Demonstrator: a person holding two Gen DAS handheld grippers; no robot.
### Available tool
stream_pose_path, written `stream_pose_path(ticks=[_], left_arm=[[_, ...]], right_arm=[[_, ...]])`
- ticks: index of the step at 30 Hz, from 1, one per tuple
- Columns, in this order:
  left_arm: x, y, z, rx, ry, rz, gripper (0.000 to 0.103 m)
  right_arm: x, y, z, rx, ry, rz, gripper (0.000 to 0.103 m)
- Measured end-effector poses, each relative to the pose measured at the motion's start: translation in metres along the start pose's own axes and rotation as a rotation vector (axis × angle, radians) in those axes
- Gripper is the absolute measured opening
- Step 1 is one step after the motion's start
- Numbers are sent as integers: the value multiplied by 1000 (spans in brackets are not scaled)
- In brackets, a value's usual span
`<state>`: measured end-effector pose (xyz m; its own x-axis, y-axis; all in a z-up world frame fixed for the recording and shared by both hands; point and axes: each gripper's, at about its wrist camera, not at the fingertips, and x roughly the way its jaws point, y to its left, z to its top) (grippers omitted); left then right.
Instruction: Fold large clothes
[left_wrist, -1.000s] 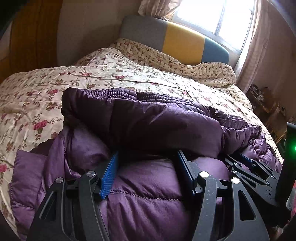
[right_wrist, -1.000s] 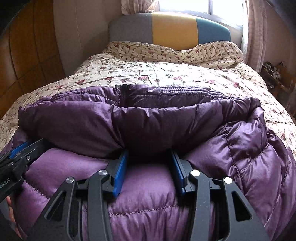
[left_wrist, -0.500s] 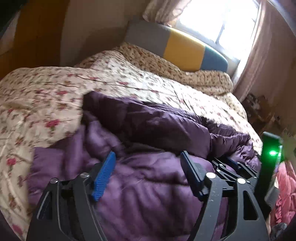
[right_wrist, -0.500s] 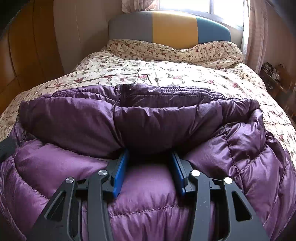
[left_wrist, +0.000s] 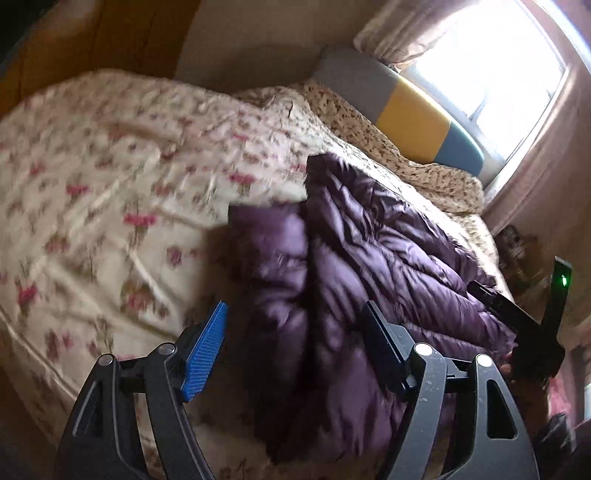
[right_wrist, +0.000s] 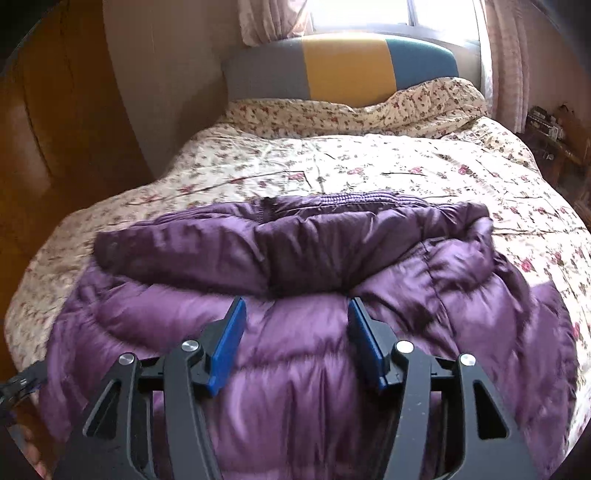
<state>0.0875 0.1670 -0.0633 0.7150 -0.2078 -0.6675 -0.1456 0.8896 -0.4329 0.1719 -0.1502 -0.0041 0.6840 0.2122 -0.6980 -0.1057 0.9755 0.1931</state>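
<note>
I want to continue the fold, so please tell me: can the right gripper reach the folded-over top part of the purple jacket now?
Probably yes. The right gripper is open and hovers low over the purple jacket, with the folded-over part straight ahead of its fingers. Nothing lies between.

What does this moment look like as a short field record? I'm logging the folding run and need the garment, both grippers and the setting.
garment: purple puffer jacket, lying bunched on the bed
surface: floral bedspread
left gripper: jaws open, nothing between them, over the jacket's left edge
right gripper: jaws open, empty, just above the jacket's middle
background: grey, yellow and blue headboard under a bright window
image quality: left view motion-blurred
</note>
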Motion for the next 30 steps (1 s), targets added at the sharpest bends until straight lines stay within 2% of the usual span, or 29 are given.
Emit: stream_pose_path(ticks=[5,8,13,18,23,27,30], left_arm=[[7,20,-9,-127,36,-98,74],[10,27,-12,-185,46,-145,74],[13,31,-15,-235,49,-202,74],[15,40,-14,-282,51,-243,74],[14,41,-14,-273,54,-260,74],[14,42,-18,-294,54,-299,71],[17,40,-21,-314,67,-342,62]], right_arm=[[-34,3,-21,-10,9,60,25],[-49,8,-31,-24,9,93,21],[-52,25,-46,-72,33,131,17],[-37,28,-55,-99,81,88,14],[-33,27,-66,-102,91,59,13],[-29,23,-76,-96,99,61,13],[-24,20,-79,-90,103,66,13]])
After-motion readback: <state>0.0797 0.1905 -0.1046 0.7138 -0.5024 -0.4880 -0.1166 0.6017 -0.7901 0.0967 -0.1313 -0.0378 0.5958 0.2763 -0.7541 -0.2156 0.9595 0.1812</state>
